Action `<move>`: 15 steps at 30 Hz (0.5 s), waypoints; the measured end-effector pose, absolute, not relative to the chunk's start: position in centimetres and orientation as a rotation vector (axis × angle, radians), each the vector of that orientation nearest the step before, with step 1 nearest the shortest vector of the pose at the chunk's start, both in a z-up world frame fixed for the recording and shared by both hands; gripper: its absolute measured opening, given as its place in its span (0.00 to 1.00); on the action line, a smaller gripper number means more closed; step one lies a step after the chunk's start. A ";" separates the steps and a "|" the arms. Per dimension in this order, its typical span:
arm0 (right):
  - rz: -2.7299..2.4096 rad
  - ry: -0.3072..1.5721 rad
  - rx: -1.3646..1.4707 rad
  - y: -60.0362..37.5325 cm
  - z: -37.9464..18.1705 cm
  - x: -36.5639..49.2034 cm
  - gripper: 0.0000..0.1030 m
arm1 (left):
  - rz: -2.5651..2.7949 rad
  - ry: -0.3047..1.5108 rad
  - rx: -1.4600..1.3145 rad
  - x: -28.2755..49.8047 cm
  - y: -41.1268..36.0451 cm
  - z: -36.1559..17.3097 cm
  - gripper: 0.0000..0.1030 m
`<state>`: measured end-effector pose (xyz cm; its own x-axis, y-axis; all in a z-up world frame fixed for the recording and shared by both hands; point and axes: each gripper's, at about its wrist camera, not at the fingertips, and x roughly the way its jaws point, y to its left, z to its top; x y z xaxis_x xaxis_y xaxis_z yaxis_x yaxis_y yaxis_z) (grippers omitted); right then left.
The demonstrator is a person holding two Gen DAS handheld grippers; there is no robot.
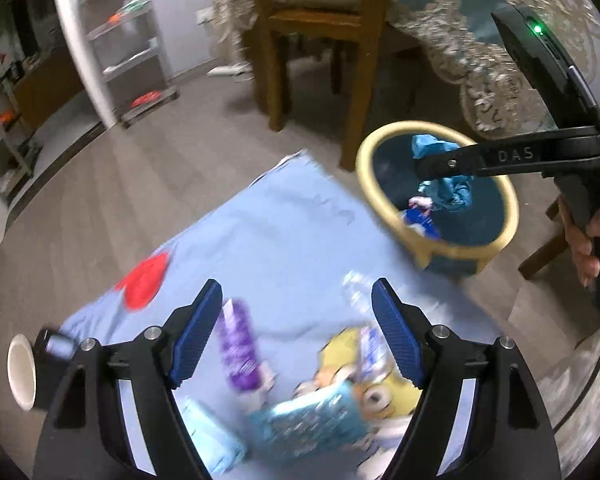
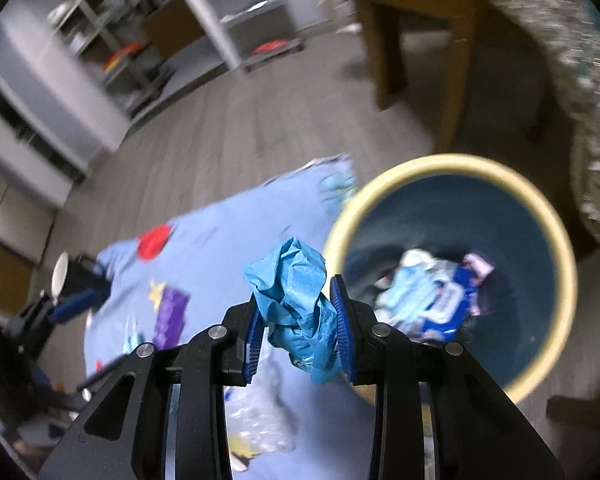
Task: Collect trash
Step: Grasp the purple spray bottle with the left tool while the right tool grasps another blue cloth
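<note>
Blue wad carried to bin, left jaws free over the litter

Right gripper [image 2: 298, 322] is clenched on a crumpled blue wrapper [image 2: 296, 292], pads pressing it from both sides, the wad standing up between them and spilling out below. In the left wrist view the same wad sits over the mouth of the bin [image 1: 384, 140], so it looks to be held there for dropping, not merely lifted. The bin is round, cream-rimmed, dark blue inside, and stands on the floor at the corner of the blue mat [image 1: 284, 232]; other trash [image 2: 432, 300] already lies at its bottom, white and blue packets.

Left gripper [image 1: 298, 332] has its jaws wide, nothing between the pads. It points down over the mat where litter remains: a purple wrapper [image 1: 240, 356], a teal printed packet [image 1: 312, 424], clear crinkled plastic [image 2: 260, 420]. The open stance reads as readying for the next pick, probably the purple wrapper, which lies nearest the gap.

Pose: both tools slant steeply downward. The right one reaches in from the right edge of the left wrist view, arm of the tool nearly level across the bin, a hand [image 1: 588, 236] wrapped on its grip. A paper cup [image 1: 20, 372] lies on its side at the mat's left edge. Both views are smeared, consistent with motion.
</note>
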<state>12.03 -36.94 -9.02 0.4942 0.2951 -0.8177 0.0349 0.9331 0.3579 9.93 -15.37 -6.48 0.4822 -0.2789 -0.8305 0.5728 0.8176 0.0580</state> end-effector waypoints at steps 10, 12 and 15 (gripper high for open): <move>0.230 1.181 0.222 -33.5 -12.9 12.8 0.32 | -0.373 1.060 0.271 11.4 -5.8 -13.1 0.75; 0.241 1.203 0.188 -32.9 -13.5 13.0 0.32 | -0.377 1.066 0.223 12.1 -5.3 -13.5 0.75; 0.263 1.225 0.154 -31.9 -14.4 13.3 0.32 | -0.399 1.069 0.199 12.7 -6.1 -14.0 0.75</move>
